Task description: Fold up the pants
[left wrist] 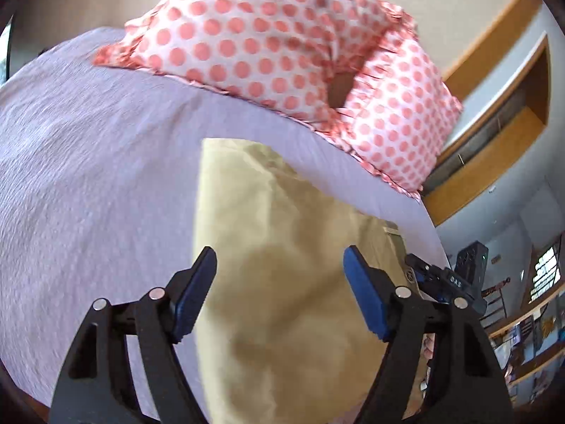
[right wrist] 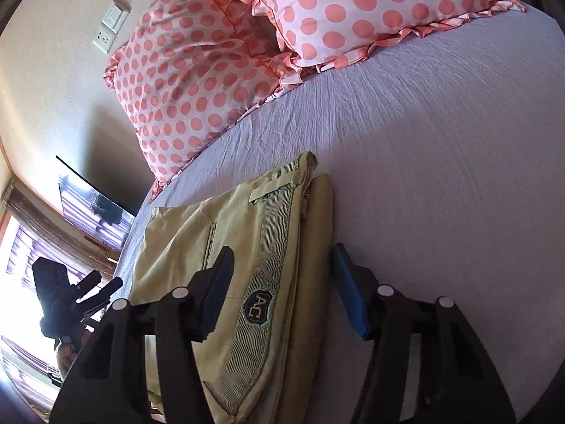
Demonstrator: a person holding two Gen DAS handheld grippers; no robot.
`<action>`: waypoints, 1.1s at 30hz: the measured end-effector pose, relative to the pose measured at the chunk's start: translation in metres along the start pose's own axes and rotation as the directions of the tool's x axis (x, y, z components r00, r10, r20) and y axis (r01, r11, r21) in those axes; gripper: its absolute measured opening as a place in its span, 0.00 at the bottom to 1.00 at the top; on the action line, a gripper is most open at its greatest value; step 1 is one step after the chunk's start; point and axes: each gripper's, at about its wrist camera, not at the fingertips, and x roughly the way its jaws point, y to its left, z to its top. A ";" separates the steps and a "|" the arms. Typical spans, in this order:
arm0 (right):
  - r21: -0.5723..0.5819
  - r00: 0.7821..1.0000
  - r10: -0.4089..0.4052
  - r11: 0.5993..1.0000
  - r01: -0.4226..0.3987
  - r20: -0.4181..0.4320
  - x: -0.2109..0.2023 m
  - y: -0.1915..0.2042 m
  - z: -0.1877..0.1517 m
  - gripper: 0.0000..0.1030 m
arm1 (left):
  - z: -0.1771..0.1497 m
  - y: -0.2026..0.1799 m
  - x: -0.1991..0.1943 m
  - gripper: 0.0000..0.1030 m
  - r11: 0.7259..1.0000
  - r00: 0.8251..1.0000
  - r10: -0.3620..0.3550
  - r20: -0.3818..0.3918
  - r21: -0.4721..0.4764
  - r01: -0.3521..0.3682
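The bed (left wrist: 88, 162) is carrying the khaki pants (left wrist: 282, 265), lying partly folded near its edge, with two dotted pillows (left wrist: 268, 42) sitting at 12 o'clock beyond them. The pants are stretching lengthwise away from both claws toward 12 o'clock. The left claw (left wrist: 279, 293) is gaping wide, hovering over the plain leg cloth, holding nothing. The right claw (right wrist: 282, 289) is also spreading wide, straddling the striped waistband (right wrist: 268, 265) and its badge, so the right one seems nearer the waist end for the next fold
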 end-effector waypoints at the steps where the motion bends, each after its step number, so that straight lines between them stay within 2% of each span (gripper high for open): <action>1: -0.015 1.000 -0.003 1.000 0.002 -0.003 0.002 0.001 0.000 0.50 | 0.005 0.011 0.005 0.70 0.999 0.999 0.031 -0.018 -0.022 -0.031; 2: -0.024 1.000 -0.005 1.000 0.005 -0.013 0.003 0.002 -0.001 0.46 | 0.008 0.020 0.012 0.70 0.998 0.998 0.041 -0.051 -0.043 -0.043; 4: -0.020 1.000 0.006 1.000 -0.006 -0.018 0.002 -0.001 -0.001 0.42 | 0.007 0.035 0.019 0.68 0.996 0.994 0.004 -0.110 -0.092 -0.014; 5: -0.004 1.000 0.019 1.000 -0.019 -0.018 0.002 -0.005 -0.001 0.40 | 0.009 0.034 0.019 0.68 0.997 0.995 -0.008 -0.095 -0.080 0.001; 8: 0.036 0.998 0.059 0.998 -0.058 -0.022 0.003 -0.014 0.001 0.36 | 0.010 0.029 0.032 0.68 0.993 0.983 -0.094 -0.157 -0.080 0.082; 10: 0.025 0.998 0.060 0.998 -0.059 -0.032 0.005 -0.013 0.003 0.35 | 0.010 0.021 0.037 0.69 0.996 0.984 -0.082 -0.161 -0.035 0.077; 11: 0.017 0.997 0.069 0.998 -0.068 -0.042 0.007 -0.012 0.003 0.26 | 0.011 0.018 0.041 0.68 0.997 0.983 -0.078 -0.166 -0.025 0.075; 12: 0.027 0.991 0.117 0.993 -0.116 -0.066 0.011 -0.013 0.003 0.17 | 0.012 0.018 0.043 0.54 0.996 0.981 -0.087 -0.173 -0.034 0.083; 13: 0.048 0.979 0.188 0.982 -0.184 -0.080 0.012 -0.015 0.002 0.12 | 0.012 0.020 0.046 0.30 0.995 0.979 -0.096 -0.178 -0.046 0.089; 15: 0.063 0.966 0.247 0.968 -0.243 -0.078 0.008 -0.017 0.005 0.11 | 0.015 0.022 0.047 0.12 0.992 0.975 -0.120 -0.189 -0.057 0.111; 17: 0.066 0.958 0.279 0.959 -0.275 -0.065 0.006 -0.014 0.011 0.10 | 0.021 0.022 0.046 0.08 0.989 0.972 -0.145 -0.183 -0.059 0.136; 21: 0.019 0.962 0.268 0.964 -0.267 -0.050 0.013 0.001 0.039 0.10 | 0.043 0.006 0.045 0.05 0.991 0.981 -0.130 -0.143 -0.010 0.130; 26: -0.009 0.970 0.244 0.970 -0.243 0.023 0.029 0.007 0.095 0.09 | 0.091 -0.020 0.068 0.05 0.996 0.998 -0.046 -0.044 0.076 0.050; 29: -0.006 0.983 0.166 0.986 -0.166 0.072 0.040 0.001 0.123 0.09 | 0.117 -0.024 0.101 0.06 0.992 0.998 0.069 -0.005 0.107 -0.068; 30: 0.008 0.990 0.118 0.993 -0.119 0.073 0.046 -0.003 0.128 0.11 | 0.122 -0.022 0.113 0.08 0.988 0.993 0.114 -0.015 0.107 -0.111; 31: 0.019 0.997 0.050 0.999 -0.051 0.061 0.054 -0.008 0.129 0.12 | 0.124 -0.015 0.123 0.15 0.987 0.990 0.137 -0.040 0.090 -0.133; 32: 0.012 0.998 -0.038 0.999 0.037 0.049 0.059 -0.011 0.128 0.17 | 0.124 -0.009 0.126 0.22 0.989 0.988 0.141 -0.059 0.061 -0.138; 33: -0.005 0.990 -0.136 0.991 0.137 0.043 0.060 -0.013 0.124 0.27 | 0.124 -0.002 0.123 0.31 0.989 0.987 0.146 -0.061 0.041 -0.143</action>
